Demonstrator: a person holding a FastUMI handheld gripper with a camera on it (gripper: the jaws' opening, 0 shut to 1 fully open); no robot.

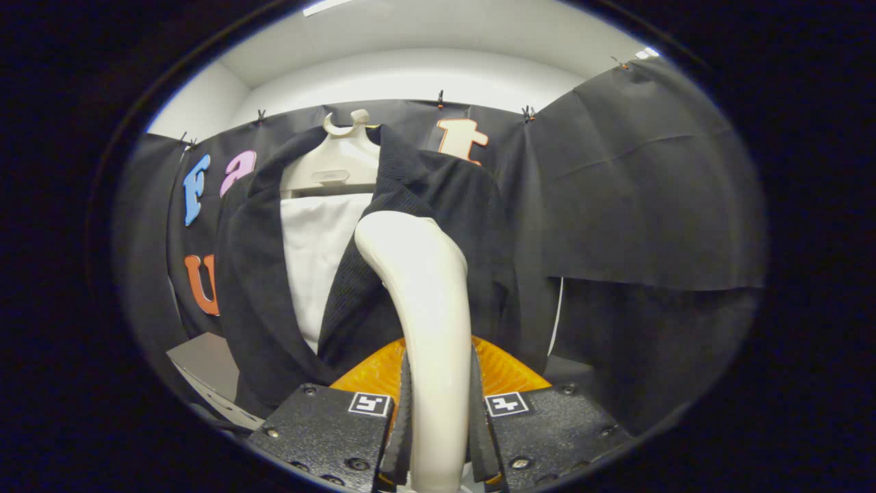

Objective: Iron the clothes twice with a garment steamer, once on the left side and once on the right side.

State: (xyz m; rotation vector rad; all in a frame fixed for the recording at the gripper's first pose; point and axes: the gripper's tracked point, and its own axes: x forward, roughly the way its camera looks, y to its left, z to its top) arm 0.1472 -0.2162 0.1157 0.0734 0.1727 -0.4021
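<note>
The gripper [438, 418] is closed tight on the white steamer handle [424, 308] — both fingers pressing its sides. Just ahead, the steamer's orange head [510, 373] meets the black jacket [424, 226] on its hanger [339, 164].

One gripper [438, 424] is at six o'clock, its two fingers [400, 418] both pressed against one white garment steamer [428, 322], which carries one orange part [373, 373] behind the handle. One black jacket [438, 226] hangs toward twelve o'clock over one white shirt [318, 253]. One pale hanger [339, 161] holds them. One grey box [205, 359] sits at eight o'clock.
</note>
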